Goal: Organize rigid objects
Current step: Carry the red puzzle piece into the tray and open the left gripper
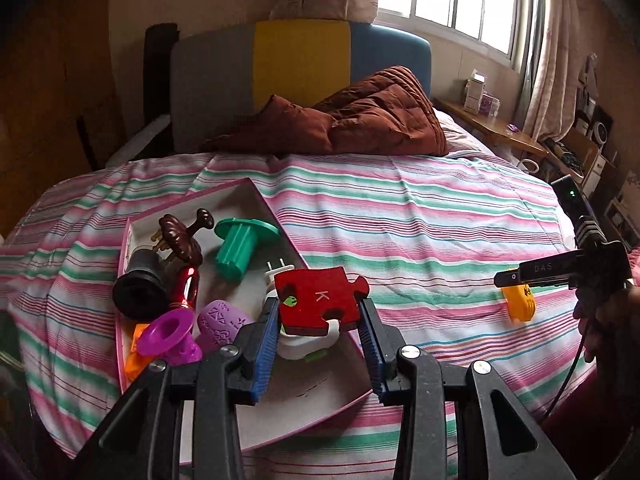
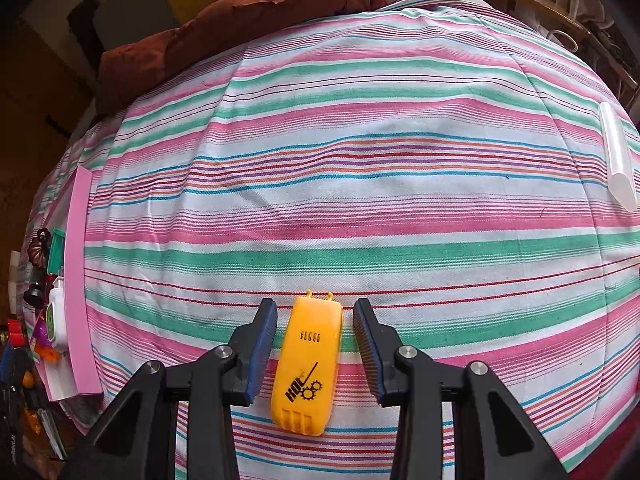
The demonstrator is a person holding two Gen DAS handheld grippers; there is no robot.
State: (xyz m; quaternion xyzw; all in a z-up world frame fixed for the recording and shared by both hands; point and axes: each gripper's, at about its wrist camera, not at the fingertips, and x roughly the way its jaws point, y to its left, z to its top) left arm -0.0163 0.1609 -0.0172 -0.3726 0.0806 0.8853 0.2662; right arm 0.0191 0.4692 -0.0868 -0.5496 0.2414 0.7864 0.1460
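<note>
My left gripper is shut on a red puzzle piece marked K and holds it above the near part of the pink-rimmed tray. The tray holds a green spool, a black cup, a brown ornate piece, purple pieces and a white plug. My right gripper stands open astride a yellow plastic case on the sheet, with a gap at each pad. From the left wrist, the right gripper hovers over that case.
The striped sheet covers the bed. A brown quilt is heaped at the headboard. A white translucent stick lies at the far right of the sheet. The tray's pink rim shows at the left. A wooden shelf runs along the window side.
</note>
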